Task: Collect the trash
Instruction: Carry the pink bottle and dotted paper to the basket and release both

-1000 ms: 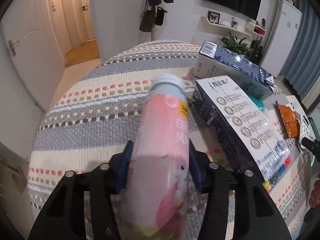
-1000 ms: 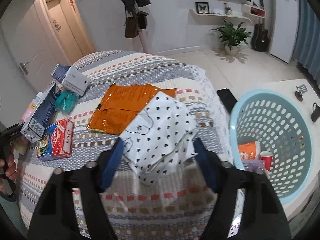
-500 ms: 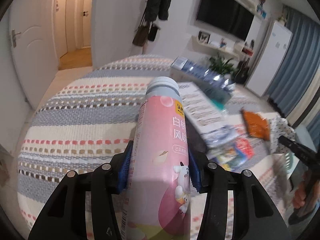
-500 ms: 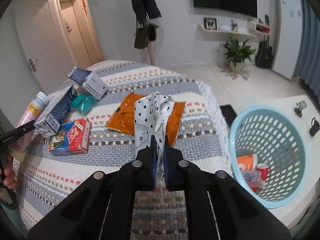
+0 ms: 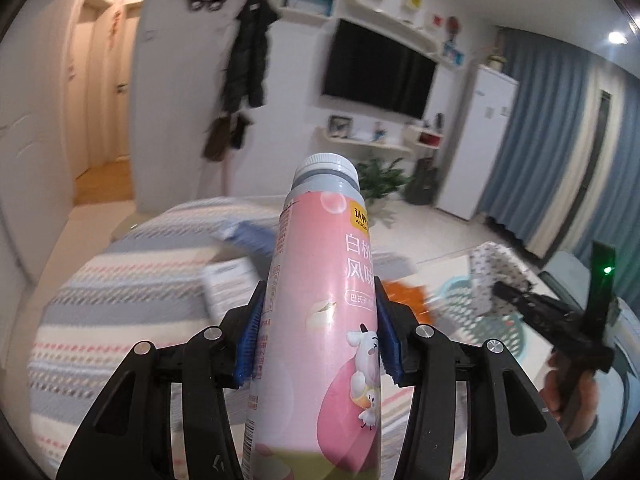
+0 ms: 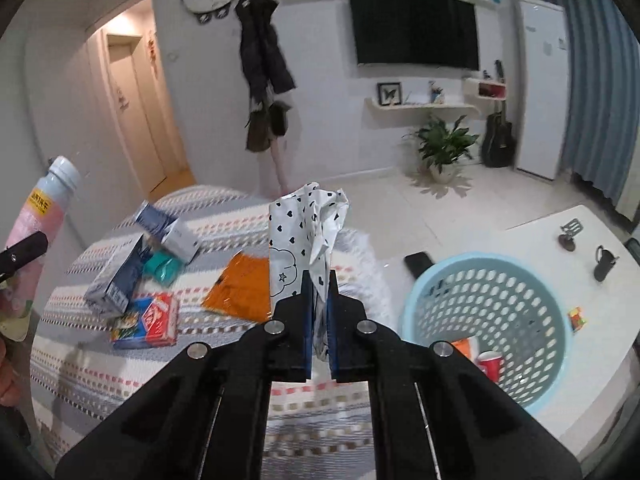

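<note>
My left gripper (image 5: 318, 344) is shut on a pink bottle (image 5: 320, 320) with a grey-white cap and holds it upright above the striped table (image 5: 120, 304). The bottle also shows at the left edge of the right wrist view (image 6: 38, 216). My right gripper (image 6: 319, 312) is shut on a white wrapper with black hearts (image 6: 308, 236), lifted above the table (image 6: 200, 360). A light blue perforated basket (image 6: 532, 280) stands at the right and holds an orange cup and a red cup.
On the table lie an orange packet (image 6: 240, 288), a red and blue box (image 6: 148, 322), two dark blue cartons (image 6: 120, 276) and a teal item (image 6: 162, 268). A black phone (image 6: 418, 262) lies beyond the table's edge. A white counter (image 6: 592, 240) holds small items.
Both grippers have risen and tilted up. The right jaws were open around the heart wrapper, then shut on it and lifted it. The pink bottle moved up and to the right.
</note>
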Demonstrator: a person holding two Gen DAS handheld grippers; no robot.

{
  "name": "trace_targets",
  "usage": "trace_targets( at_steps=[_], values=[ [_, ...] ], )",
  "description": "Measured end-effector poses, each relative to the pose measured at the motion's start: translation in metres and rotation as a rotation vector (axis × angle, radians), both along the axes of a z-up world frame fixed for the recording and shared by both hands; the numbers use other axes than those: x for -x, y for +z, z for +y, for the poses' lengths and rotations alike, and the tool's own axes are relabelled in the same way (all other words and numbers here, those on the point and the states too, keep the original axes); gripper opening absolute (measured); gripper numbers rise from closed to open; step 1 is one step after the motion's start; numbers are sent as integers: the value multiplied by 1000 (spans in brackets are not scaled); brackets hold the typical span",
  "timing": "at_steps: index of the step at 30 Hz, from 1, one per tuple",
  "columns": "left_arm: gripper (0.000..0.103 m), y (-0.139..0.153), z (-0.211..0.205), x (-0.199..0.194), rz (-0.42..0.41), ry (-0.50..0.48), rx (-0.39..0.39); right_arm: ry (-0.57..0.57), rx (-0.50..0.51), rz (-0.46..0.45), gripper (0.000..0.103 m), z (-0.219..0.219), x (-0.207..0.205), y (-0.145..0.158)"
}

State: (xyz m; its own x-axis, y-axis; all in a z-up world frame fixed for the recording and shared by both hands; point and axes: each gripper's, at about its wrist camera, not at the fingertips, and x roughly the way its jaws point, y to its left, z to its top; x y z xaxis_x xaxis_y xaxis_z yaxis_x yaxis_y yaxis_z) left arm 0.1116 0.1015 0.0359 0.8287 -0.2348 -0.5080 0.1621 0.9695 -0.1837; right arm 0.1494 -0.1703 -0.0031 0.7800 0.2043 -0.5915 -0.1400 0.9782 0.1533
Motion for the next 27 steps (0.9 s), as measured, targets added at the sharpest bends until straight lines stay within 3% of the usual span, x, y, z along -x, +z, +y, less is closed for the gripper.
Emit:
trace_targets(
  at_steps=[7, 14, 21, 27],
  values=[
    [47, 4, -76, -27, 13, -131, 68, -97, -11, -37, 4, -52, 6, 11],
    [47, -5, -144, -61, 55, -232, 91, -201, -46, -11, 4, -110, 4, 0],
    [47, -44, -209, -93, 131, -322, 120, -293, -115, 35, 4, -168, 5, -20],
    [47, -86, -262, -114, 217, -389, 95, -339, -154, 86, 4, -201, 4, -43]
  ],
)
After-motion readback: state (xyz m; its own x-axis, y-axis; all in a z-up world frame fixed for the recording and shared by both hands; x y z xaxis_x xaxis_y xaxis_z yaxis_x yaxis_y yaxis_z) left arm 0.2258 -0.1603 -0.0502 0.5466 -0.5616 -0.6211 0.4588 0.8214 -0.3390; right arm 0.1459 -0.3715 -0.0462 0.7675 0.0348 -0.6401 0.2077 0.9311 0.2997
